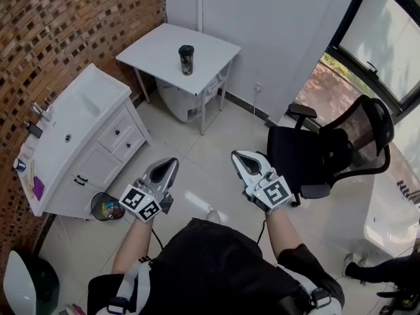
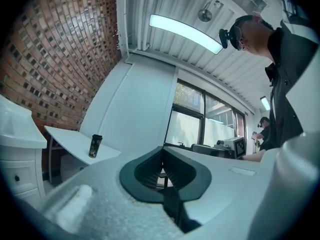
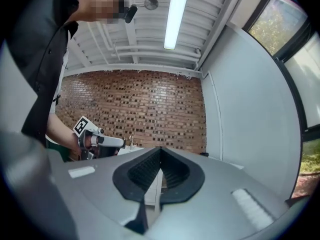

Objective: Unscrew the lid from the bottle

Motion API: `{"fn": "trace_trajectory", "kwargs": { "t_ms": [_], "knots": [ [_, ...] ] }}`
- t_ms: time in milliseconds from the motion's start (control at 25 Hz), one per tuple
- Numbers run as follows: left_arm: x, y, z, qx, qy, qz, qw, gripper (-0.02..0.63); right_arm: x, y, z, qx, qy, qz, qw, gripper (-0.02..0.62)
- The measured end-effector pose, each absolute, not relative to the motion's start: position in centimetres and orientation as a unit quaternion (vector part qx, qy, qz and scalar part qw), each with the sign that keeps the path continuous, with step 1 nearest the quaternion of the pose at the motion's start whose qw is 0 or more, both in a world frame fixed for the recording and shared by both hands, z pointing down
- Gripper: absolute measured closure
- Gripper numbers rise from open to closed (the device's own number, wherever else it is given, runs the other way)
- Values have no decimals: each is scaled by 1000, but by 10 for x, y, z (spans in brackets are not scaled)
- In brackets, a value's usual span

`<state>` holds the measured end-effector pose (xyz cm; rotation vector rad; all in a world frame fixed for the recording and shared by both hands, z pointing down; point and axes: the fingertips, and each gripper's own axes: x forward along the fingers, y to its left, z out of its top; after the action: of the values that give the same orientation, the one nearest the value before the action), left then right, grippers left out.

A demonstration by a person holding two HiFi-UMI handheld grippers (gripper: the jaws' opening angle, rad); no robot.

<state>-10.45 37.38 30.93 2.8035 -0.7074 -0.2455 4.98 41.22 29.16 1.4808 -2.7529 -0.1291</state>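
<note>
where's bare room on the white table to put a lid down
The table is bare all round the bottle. The widest patch lies between it and the brick wall, with narrower strips on its other sides. The sink counter is cluttered along its wall edge.

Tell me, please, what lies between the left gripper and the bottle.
In the head view, only bare floor tiles separate the left gripper from the white table carrying the bottle; the sink cabinet stands off to the side.
</note>
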Motion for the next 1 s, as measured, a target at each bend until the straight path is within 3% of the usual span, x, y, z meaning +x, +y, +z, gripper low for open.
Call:
{"fn": "trace_trajectory", "kwargs": {
  "t_ms": [320, 1000],
  "knots": [
    [-29, 359, 305, 964, -243, -60, 90, 604, 101, 382, 298, 442, -896, -15, -30, 589],
    [-36, 254, 330, 958, -264, -52, 100, 604, 98, 274, 319, 429, -904, -1, -1, 589]
  ]
}}
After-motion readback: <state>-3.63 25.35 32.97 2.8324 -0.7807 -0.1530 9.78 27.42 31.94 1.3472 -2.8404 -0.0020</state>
